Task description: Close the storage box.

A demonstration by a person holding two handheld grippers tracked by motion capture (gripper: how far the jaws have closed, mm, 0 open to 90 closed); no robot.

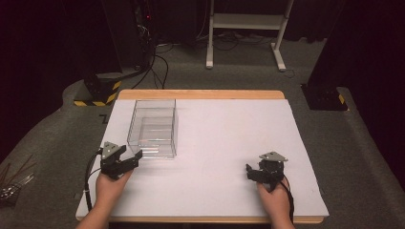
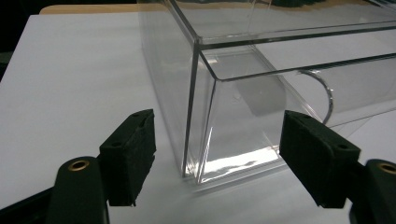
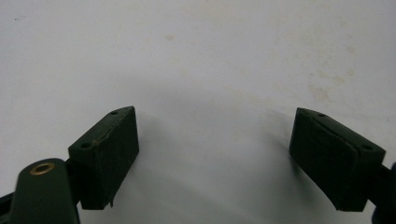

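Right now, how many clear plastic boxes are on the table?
1. The clear box stands on the left half of the white table, just ahead of the left gripper, whose open jaws face its near corner. Nothing on the table could hide another.

Dim room all round, the white table [image 1: 229,143] lit from above, glare streaking the clear box [image 2: 224,93] walls, soft shadows under slightly blurred close-up jaws.

Dim room with dark walls and grey carpeted floor [image 1: 229,76]. White-topped table [image 1: 229,143] with a wooden edge. Behind it, a white metal stand [image 1: 246,21], black cables [image 1: 160,64], and yellow-and-black striped bases [image 1: 98,93].
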